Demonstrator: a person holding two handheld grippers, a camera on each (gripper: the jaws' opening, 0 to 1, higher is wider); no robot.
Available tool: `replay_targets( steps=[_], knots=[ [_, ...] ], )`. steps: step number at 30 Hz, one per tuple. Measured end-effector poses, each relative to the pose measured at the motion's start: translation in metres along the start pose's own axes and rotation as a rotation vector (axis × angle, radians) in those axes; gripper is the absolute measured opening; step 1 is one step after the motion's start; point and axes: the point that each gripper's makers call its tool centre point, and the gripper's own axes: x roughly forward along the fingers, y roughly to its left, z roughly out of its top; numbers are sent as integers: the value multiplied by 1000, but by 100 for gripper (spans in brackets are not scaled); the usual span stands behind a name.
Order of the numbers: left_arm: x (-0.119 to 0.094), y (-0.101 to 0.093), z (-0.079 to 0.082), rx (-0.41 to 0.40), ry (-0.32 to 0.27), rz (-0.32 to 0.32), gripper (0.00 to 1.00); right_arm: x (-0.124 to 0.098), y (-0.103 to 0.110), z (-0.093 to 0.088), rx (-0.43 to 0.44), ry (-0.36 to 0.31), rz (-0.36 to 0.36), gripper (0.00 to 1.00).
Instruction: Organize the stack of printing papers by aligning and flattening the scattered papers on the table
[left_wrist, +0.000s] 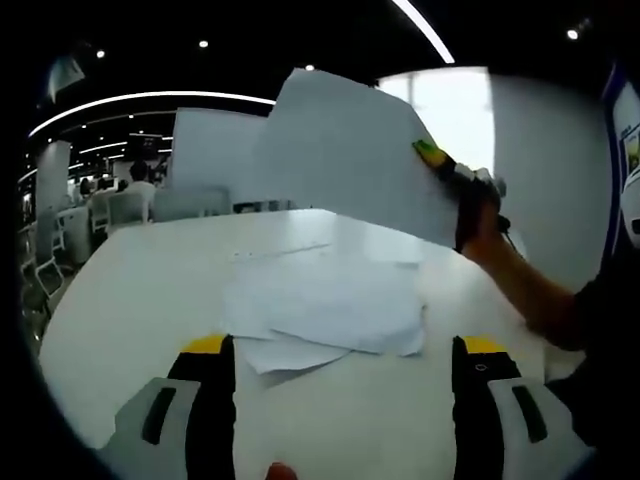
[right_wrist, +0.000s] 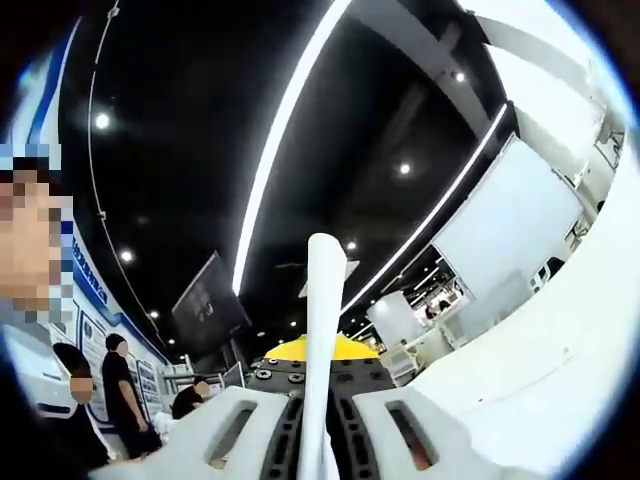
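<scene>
Left tool (left_wrist: 340, 375): jaws spread wide and holding nothing, poised above the near edge of the white counter (left_wrist: 140, 290). Just beyond its yellow-tipped jaws, a loose pile of printing papers (left_wrist: 325, 305) lies flat on the counter, sheets overlapping at skewed angles. Right tool (left_wrist: 450, 170), seen in the left gripper view at upper right in a person's hand (left_wrist: 485, 225): closed on the edge of a lifted sheet (left_wrist: 345, 160), raised clear above the pile. Right gripper view: right tool (right_wrist: 322, 400) with the sheet (right_wrist: 322, 330) edge-on between its closed jaws; dark ceiling with light strips (right_wrist: 280, 130) beyond
</scene>
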Motion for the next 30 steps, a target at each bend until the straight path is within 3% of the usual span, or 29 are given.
replay_targets(
  steps=[19,30],
  knots=[
    [5,0,-2,-11,0,-1,92,2,15,1,66,-28,58,0],
    [6,-1,0,-10,0,-1,92,7,25,-9,104,-15,88,0]
  ],
)
